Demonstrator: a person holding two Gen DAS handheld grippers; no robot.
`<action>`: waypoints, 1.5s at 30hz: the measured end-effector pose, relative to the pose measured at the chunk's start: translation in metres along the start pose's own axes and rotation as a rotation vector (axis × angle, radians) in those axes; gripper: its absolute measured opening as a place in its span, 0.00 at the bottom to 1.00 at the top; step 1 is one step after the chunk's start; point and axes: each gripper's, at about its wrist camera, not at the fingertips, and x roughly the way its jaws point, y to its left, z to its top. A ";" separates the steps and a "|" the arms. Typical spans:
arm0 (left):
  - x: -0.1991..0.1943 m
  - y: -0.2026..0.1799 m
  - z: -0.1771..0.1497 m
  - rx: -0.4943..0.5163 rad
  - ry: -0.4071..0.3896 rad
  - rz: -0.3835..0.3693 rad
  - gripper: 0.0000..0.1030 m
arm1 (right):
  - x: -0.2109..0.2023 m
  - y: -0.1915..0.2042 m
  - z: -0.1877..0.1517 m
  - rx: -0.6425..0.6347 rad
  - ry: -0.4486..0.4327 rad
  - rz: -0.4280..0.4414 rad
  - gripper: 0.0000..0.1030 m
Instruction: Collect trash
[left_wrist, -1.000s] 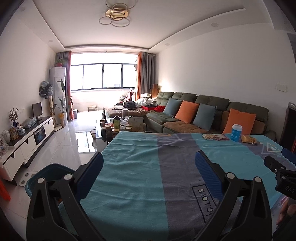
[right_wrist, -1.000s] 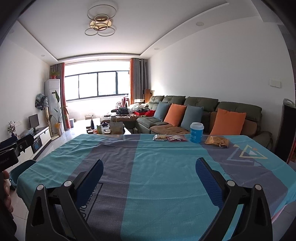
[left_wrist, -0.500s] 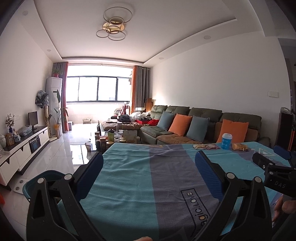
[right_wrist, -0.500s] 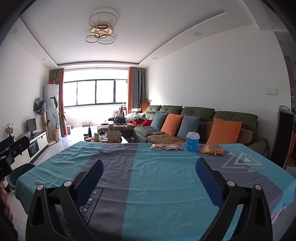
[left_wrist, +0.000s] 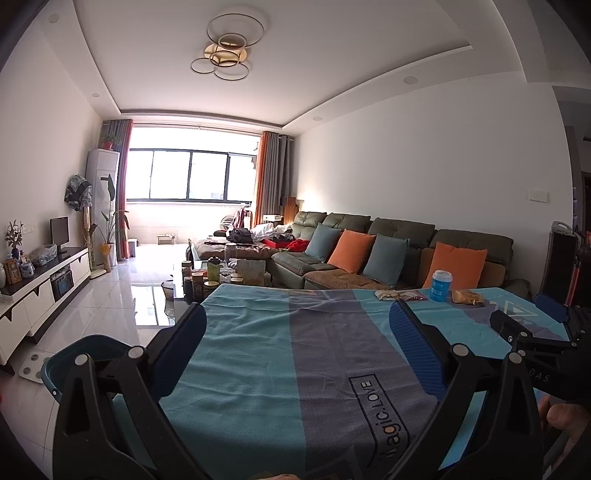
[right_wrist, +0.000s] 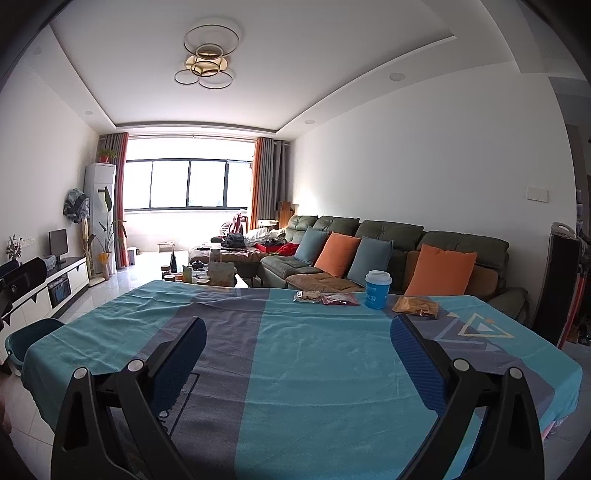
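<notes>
A table with a teal and grey cloth (right_wrist: 314, 350) holds trash along its far edge: a blue paper cup with a white lid (right_wrist: 377, 289), a tan wrapper (right_wrist: 307, 296), a dark red wrapper (right_wrist: 340, 300) and a brown crumpled bag (right_wrist: 416, 307). The cup (left_wrist: 441, 285) and wrappers (left_wrist: 399, 295) also show in the left wrist view. My left gripper (left_wrist: 297, 336) is open and empty over the table's near left part. My right gripper (right_wrist: 298, 338) is open and empty over the table's near side, far from the trash.
A teal bin (left_wrist: 88, 347) stands on the floor left of the table, also in the right wrist view (right_wrist: 26, 336). A green sofa with orange and blue cushions (right_wrist: 388, 254) lies behind the table. A cluttered coffee table (left_wrist: 218, 273) and a TV cabinet (left_wrist: 40, 288) stand beyond.
Both cameras have tilted up and pulled back a little, so the table sits lower in view. Both grippers stay open and empty. The trash has not moved.
</notes>
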 end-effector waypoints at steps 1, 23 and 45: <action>0.000 0.000 0.000 0.001 0.000 0.004 0.95 | 0.000 0.000 0.000 -0.001 0.000 -0.001 0.94; 0.000 0.000 -0.007 0.017 0.026 0.013 0.95 | -0.002 0.005 -0.003 -0.025 0.000 0.001 0.94; 0.001 0.003 -0.010 -0.001 0.024 0.009 0.95 | 0.004 0.007 -0.004 -0.032 0.013 -0.001 0.94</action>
